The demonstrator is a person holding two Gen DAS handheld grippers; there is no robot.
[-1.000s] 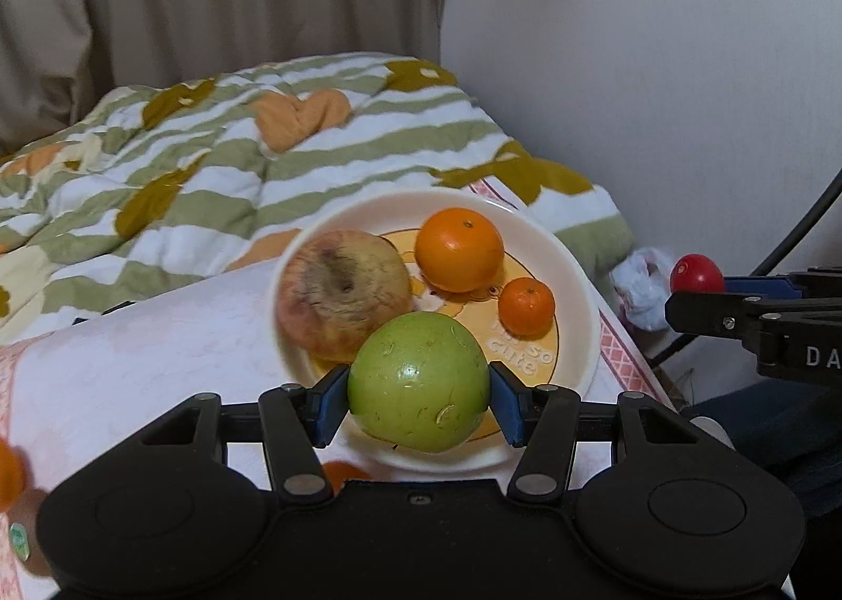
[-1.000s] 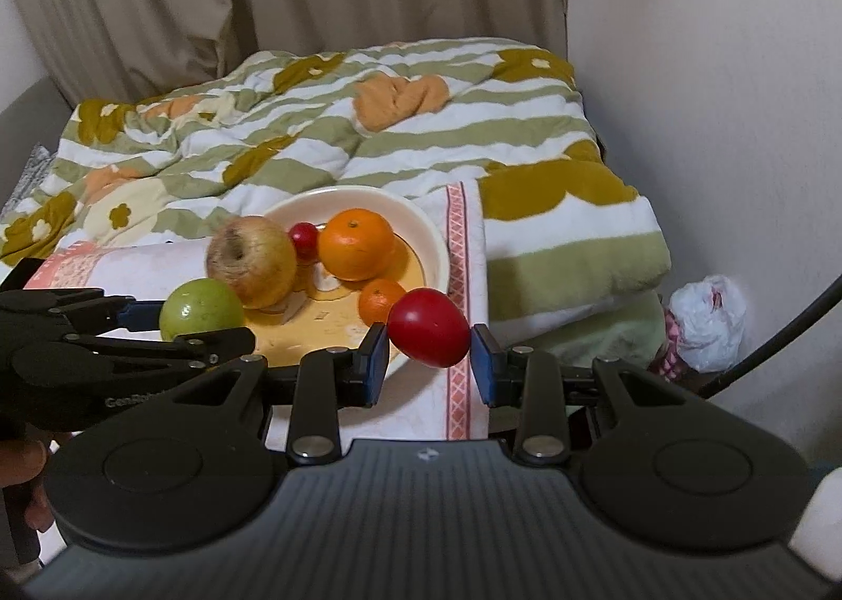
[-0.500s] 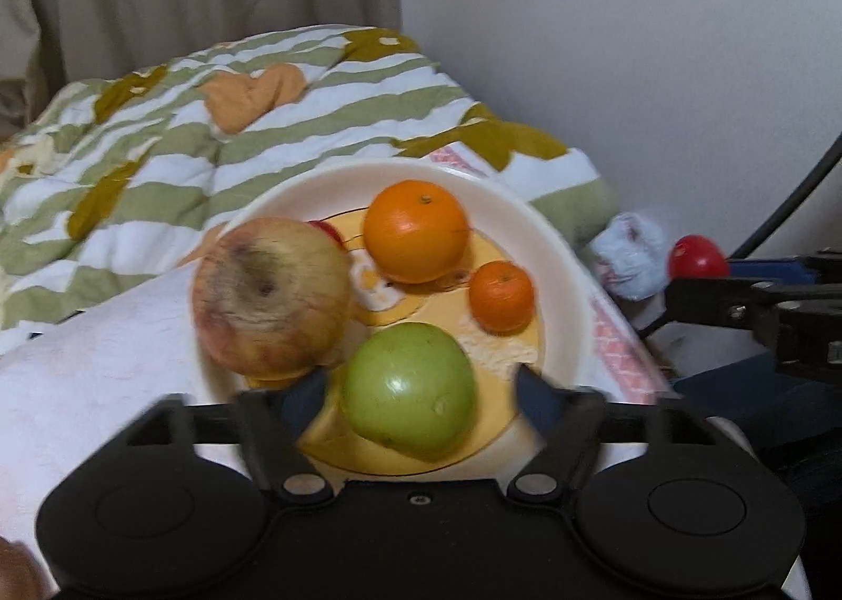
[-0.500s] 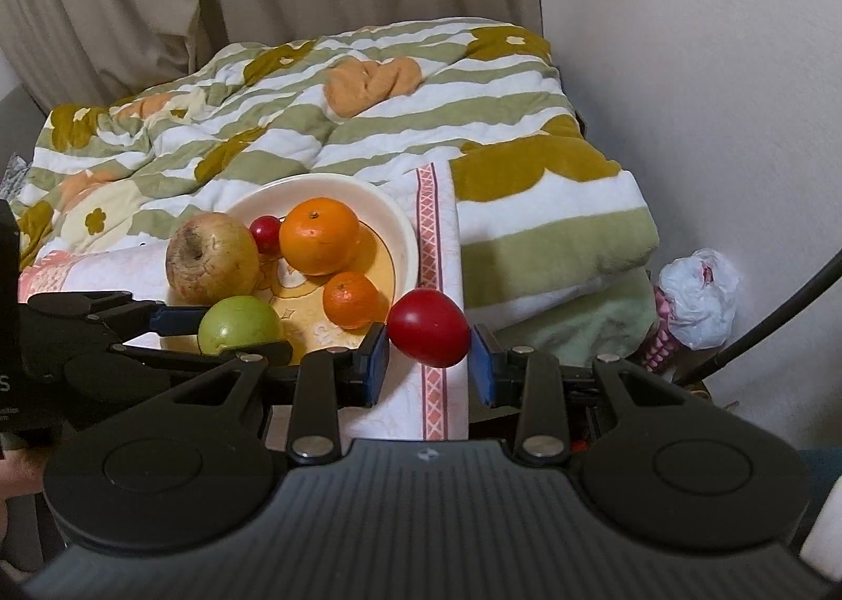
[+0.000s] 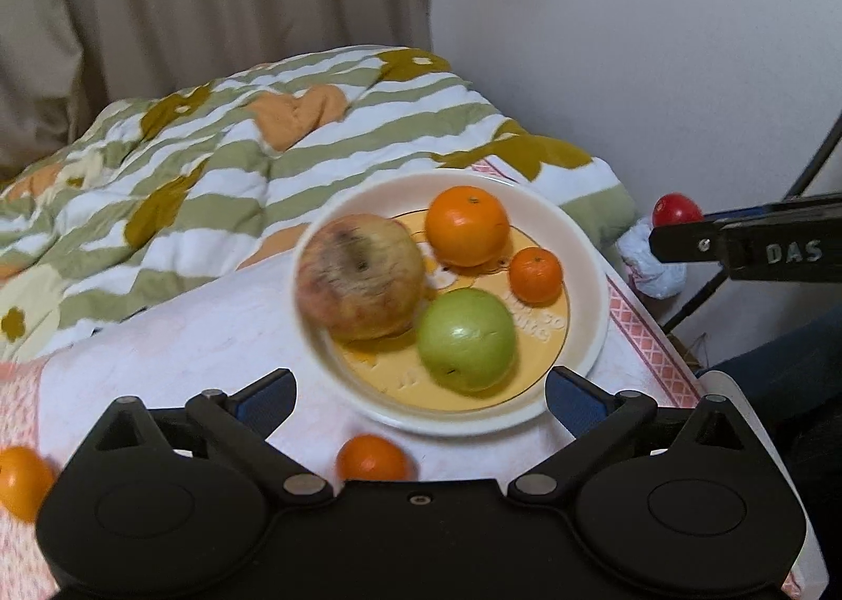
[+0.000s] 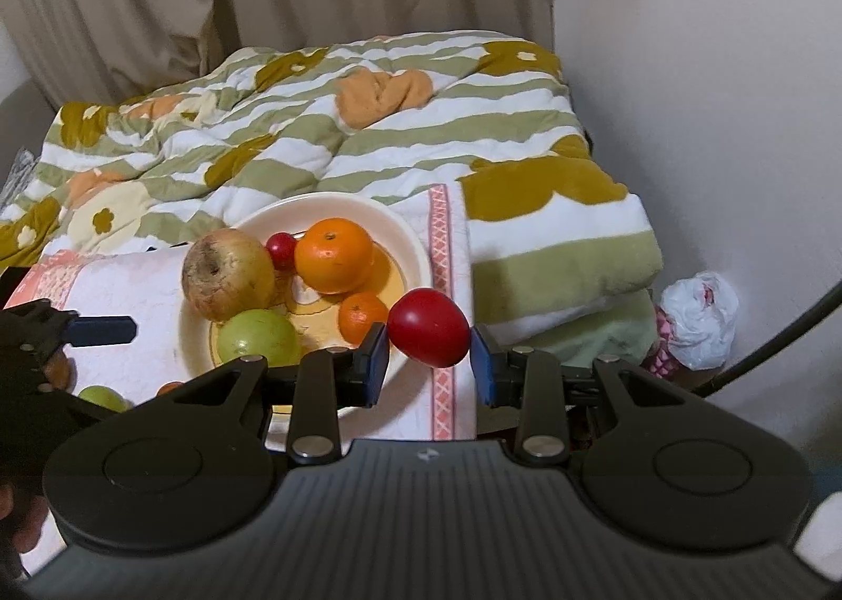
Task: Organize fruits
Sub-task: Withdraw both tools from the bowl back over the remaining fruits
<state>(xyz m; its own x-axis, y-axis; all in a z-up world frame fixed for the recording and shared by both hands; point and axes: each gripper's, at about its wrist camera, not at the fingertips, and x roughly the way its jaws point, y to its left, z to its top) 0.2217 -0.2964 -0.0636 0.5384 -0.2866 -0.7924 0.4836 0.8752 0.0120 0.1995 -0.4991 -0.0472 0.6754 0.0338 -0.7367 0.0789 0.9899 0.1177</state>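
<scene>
The left tool (image 5: 420,397) is seen with its blue pads spread wide apart and nothing between them, poised just short of the near rim of the cream plate (image 5: 589,252). On that plate, from left to right, lie a large blotched apple (image 5: 360,276), a green apple (image 5: 465,337), a big orange (image 5: 467,225) and a small mandarin (image 5: 535,275); a small red fruit (image 6: 281,250) is tucked behind the blotched apple. Another mandarin (image 5: 371,458) rests on the white cloth (image 5: 210,326) just before the plate, and one more orange fruit (image 5: 18,487) sits at the far left edge. Further right, the right tool (image 6: 429,358) is clamped on a red tomato (image 6: 429,320), held in the air above the cloth's patterned border, just off the plate's right rim. The tomato is judged light, smooth-skinned and soft, so it is likely to bruise or split under a hard squeeze and to slip if held loosely; it is best gripped across its widest part, as it appears to be now, and set down gently rather than dropped. The apples are judged firmer and heavier, and round enough to roll; the loose mandarins should yield slightly and are best taken across the middle.
</scene>
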